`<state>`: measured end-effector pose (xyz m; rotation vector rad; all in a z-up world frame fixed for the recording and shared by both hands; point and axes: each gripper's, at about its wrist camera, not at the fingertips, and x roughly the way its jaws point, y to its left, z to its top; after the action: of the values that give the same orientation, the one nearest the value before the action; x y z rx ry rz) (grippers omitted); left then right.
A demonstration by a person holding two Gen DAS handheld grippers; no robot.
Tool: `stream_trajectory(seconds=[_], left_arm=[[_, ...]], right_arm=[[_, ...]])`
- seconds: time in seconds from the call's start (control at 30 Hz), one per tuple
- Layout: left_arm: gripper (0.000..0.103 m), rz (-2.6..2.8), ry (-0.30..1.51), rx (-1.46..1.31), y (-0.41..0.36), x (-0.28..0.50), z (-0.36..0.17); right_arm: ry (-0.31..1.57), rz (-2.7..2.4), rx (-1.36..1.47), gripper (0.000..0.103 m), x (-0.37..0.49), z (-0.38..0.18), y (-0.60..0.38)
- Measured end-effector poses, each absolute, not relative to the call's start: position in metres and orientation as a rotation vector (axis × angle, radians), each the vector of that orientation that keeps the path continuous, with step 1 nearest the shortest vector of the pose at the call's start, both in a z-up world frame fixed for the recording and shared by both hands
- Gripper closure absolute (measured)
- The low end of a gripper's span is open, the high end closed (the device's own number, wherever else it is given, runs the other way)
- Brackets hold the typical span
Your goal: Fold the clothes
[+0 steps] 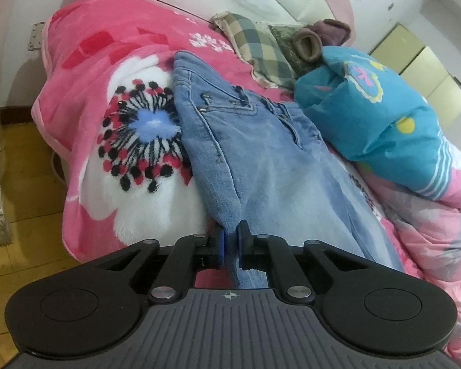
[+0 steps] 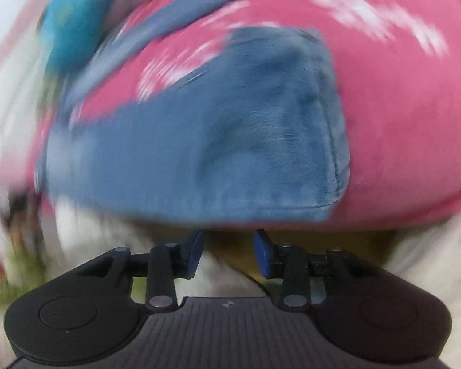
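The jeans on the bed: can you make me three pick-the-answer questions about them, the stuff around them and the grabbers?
1. Where do the jeans lie?
A. on the floor
B. on the pink flower blanket
C. on a chair

2. What colour is the bundle beside the jeans?
A. turquoise
B. black
C. orange

3. What is the left gripper doing?
A. standing wide open
B. holding a sock
C. pinching the jeans' cloth

Answers: 1 B, the blanket shows all round the denim. 2 A, turquoise with flower prints. 3 C, denim sits squeezed between its closed pads, while the right gripper is open and empty.
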<state>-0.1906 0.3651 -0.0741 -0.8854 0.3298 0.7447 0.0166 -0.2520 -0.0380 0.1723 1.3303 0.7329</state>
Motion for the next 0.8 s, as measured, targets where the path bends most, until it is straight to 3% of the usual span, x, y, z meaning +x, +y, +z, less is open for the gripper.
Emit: stream_trajectory(seconds=[0.07, 0.2, 0.43, 0.67, 0.8], left_arm=[[0.089, 0.746, 0.331, -0.89, 0.364, -0.192, -0.074], [0.072, 0.792, 0.312, -0.871, 0.359, -0.2, -0.069], [0.064, 0.819, 0.245, -0.604, 0.336, -0.189, -0.028], [0.064, 0.639, 0.341, -0.419, 0.311, -0.123, -0.02], [0.064, 0.598, 0.419, -0.348, 0.3, -0.086, -0.036]], right_arm=[[1.261, 0.844, 0.047, 0.063, 0.014, -0.008, -0.247], [1.05, 0.957, 0.098, 0.063, 0.036, 0.028, -0.22], [0.871, 0.909, -0.04, 0.063, 0.078, 0.0, -0.129], [0.878, 1.01, -0.244, 0.063, 0.079, -0.037, -0.084], [0.86, 1.025, -0.295, 0.073, 0.066, -0.034, -0.088]])
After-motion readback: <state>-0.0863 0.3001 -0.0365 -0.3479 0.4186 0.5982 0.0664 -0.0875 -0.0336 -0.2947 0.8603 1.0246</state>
